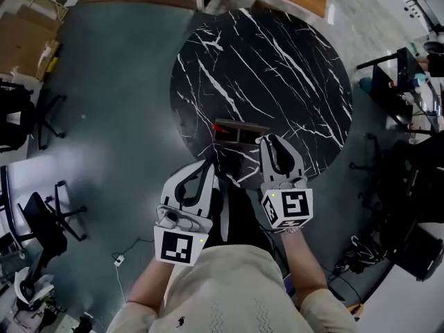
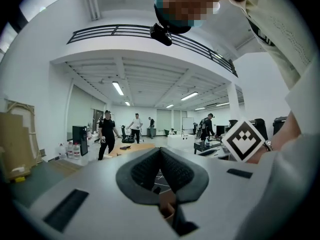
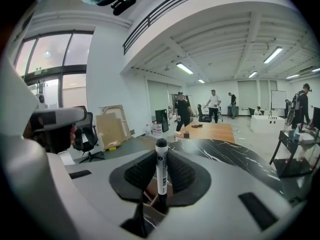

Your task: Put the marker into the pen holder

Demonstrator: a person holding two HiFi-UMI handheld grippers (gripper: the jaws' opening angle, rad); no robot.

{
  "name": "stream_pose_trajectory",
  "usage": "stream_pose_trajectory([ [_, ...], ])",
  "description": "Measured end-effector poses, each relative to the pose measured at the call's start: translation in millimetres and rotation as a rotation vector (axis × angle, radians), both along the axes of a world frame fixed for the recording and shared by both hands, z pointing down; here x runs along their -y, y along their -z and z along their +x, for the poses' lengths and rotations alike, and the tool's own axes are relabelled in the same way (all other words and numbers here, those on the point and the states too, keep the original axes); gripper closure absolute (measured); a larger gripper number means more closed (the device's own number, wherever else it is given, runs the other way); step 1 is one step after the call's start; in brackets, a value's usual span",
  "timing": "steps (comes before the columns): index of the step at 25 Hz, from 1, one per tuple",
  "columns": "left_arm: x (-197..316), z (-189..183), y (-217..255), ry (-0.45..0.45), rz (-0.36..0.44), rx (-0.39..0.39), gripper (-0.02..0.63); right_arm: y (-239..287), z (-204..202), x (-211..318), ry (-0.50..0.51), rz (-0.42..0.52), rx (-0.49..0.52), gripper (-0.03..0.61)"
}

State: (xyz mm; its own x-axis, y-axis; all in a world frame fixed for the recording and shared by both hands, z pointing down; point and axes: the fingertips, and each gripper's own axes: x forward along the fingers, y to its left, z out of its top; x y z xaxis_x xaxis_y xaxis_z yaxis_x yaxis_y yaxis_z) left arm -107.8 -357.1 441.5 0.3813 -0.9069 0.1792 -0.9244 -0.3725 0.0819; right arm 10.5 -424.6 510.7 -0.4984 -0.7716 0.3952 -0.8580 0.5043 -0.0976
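A white marker (image 3: 161,176) with a black cap stands upright between the pads of my right gripper (image 3: 161,156), which is shut on it. Its lower end dips into a compartment of the wooden pen holder (image 3: 151,193) just beneath the jaws. In the head view the pen holder (image 1: 239,134) sits near the front edge of the round black marble table (image 1: 277,68), with my right gripper (image 1: 269,140) over its right end. My left gripper (image 1: 207,165) hangs at the table's front edge, left of the holder; its jaws (image 2: 160,151) are shut with nothing between them.
Something small and red (image 1: 216,125) lies at the holder's left end. Black office chairs (image 1: 48,220) stand on the grey floor to the left, a desk with clutter (image 1: 409,82) to the right. A wooden table (image 3: 210,131) and several people are farther off.
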Motion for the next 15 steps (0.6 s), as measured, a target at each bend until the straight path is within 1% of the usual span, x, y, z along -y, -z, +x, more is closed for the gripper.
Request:
stream_pose_trajectory([
  [2,4,5,-2,0.008,-0.002,0.001,0.603,-14,0,4,0.015,0.016,-0.015,0.494],
  [5,9,15,-6,-0.006,-0.005,0.034,0.603,-37,-2,8,0.049,0.023,-0.04,0.494],
  [10,13,22,-9,0.008,-0.017,0.064,0.603,-74,-10,11,0.112,-0.021,-0.083,0.494],
  [15,17,18,-14,0.053,-0.033,0.065,0.603,-97,-11,15,0.134,-0.066,-0.098,0.494],
])
